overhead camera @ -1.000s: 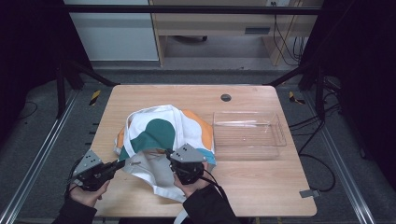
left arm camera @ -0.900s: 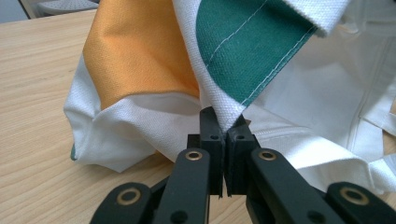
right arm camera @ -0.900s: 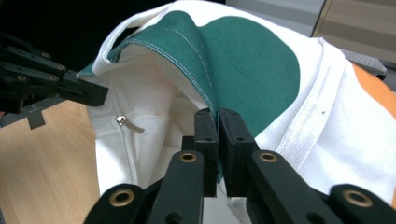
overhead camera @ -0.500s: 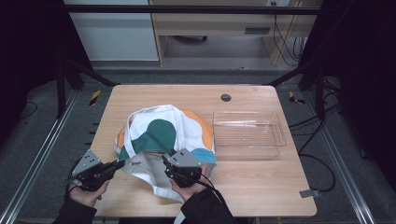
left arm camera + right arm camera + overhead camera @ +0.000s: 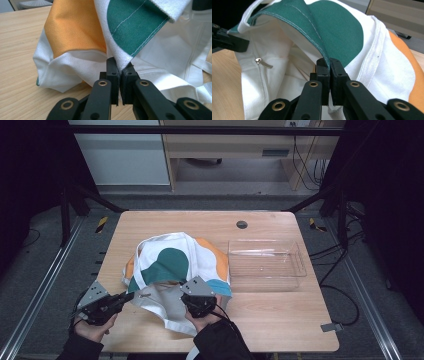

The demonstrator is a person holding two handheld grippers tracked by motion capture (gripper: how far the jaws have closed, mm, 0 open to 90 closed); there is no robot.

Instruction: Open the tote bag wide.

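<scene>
A white cloth bag (image 5: 175,260) with green, orange and blue patches lies crumpled on the wooden table (image 5: 280,315). My left gripper (image 5: 132,296) lies at the bag's near left, shut on a white and green seam edge (image 5: 119,71). Its jaws have just eased a hair, with the cloth still pinched. My right gripper (image 5: 194,299) is at the bag's near side. Its jaws have just been closing and now pinch the green rim of the bag's mouth (image 5: 328,62). A zipper pull (image 5: 263,63) shows inside the bag.
A clear plastic tray (image 5: 300,265) stands just right of the bag. A small round hole (image 5: 242,224) sits in the table near its far edge. Bare wood stretches along the front right. The other gripper (image 5: 227,41) shows at the left in the right gripper view.
The right gripper has shifted slightly on the bag's near rim. The left gripper and the bag lie as before.
</scene>
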